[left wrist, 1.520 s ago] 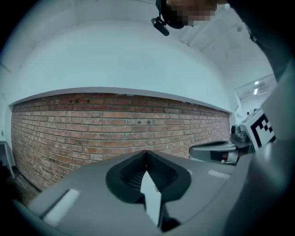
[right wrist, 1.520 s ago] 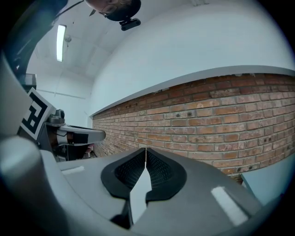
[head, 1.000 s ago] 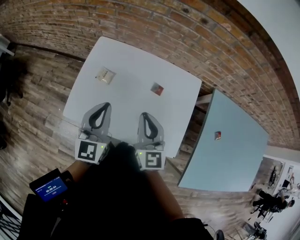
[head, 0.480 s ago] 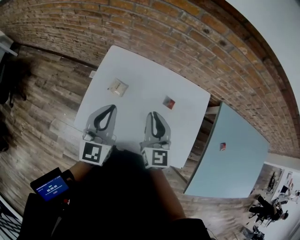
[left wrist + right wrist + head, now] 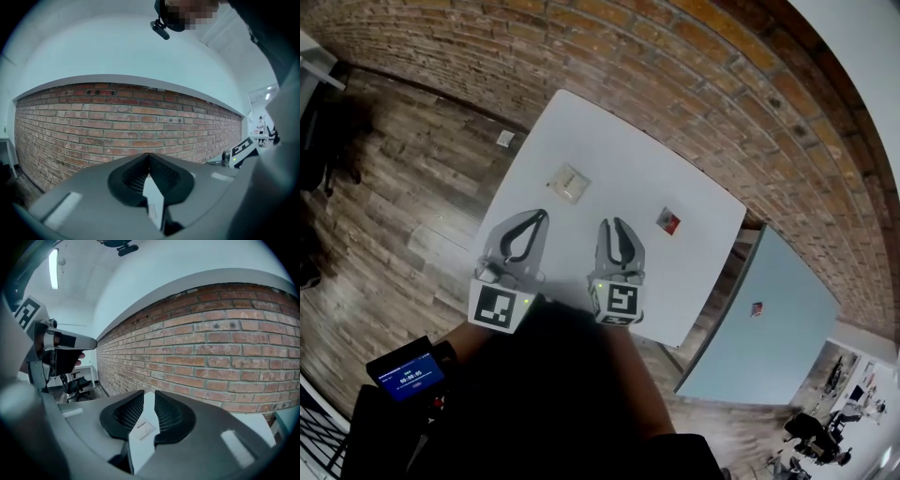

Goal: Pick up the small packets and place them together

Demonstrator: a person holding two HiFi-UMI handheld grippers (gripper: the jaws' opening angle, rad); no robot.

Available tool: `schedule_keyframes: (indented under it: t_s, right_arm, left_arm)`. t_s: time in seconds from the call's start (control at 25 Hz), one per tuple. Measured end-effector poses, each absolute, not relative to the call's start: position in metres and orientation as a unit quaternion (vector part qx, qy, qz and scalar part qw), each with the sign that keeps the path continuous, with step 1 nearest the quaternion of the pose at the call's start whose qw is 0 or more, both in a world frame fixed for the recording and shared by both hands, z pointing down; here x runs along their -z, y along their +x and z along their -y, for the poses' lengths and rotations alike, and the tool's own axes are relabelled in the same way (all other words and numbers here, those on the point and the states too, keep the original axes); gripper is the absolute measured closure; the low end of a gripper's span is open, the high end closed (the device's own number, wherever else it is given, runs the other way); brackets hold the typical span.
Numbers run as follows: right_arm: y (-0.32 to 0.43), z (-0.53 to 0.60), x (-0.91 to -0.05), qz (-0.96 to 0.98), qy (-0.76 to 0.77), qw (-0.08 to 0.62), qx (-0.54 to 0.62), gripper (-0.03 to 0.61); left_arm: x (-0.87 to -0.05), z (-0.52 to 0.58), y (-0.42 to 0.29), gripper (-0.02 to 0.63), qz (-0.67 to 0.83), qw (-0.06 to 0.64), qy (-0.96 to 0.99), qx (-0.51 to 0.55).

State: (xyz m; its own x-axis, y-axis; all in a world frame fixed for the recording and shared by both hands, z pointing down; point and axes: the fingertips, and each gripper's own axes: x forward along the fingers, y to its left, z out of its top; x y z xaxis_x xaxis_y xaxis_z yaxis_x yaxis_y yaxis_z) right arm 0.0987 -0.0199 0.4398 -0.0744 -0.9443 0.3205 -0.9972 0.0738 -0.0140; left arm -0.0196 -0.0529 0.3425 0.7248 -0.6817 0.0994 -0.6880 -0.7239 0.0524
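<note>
Two small packets lie on the white table (image 5: 609, 141): a beige one (image 5: 568, 183) at the left and a red one (image 5: 668, 221) at the right. My left gripper (image 5: 543, 214) hovers over the table's near part, just short of the beige packet, with its jaws shut and empty; in the left gripper view (image 5: 149, 155) its tips meet against the brick wall. My right gripper (image 5: 615, 223) is beside it, left of the red packet. Its jaws are opening, with a narrow gap (image 5: 149, 393) and nothing between them. Neither gripper touches a packet.
A brick wall (image 5: 694, 66) runs behind the table, and wooden floor (image 5: 403, 187) lies to the left. A blue-grey table (image 5: 769, 347) at the right carries another small red packet (image 5: 757, 307). A device with a blue screen (image 5: 403, 373) sits at the person's left wrist.
The head view has shifted, so table and packets sit lower and further right in frame. Both grippers have come further over the table. The right gripper's jaws have parted slightly.
</note>
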Motion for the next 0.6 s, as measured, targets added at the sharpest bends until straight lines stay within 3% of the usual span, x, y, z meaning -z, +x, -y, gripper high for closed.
schedule_keyframes:
  t_s: [0.6]
  right_arm:
    - [0.075, 0.066, -0.536, 0.689, 0.668, 0.176, -0.217, 0.495]
  left_arm:
    - [-0.367, 0.087, -0.052, 0.614, 0.352, 0.086, 0.931, -0.051]
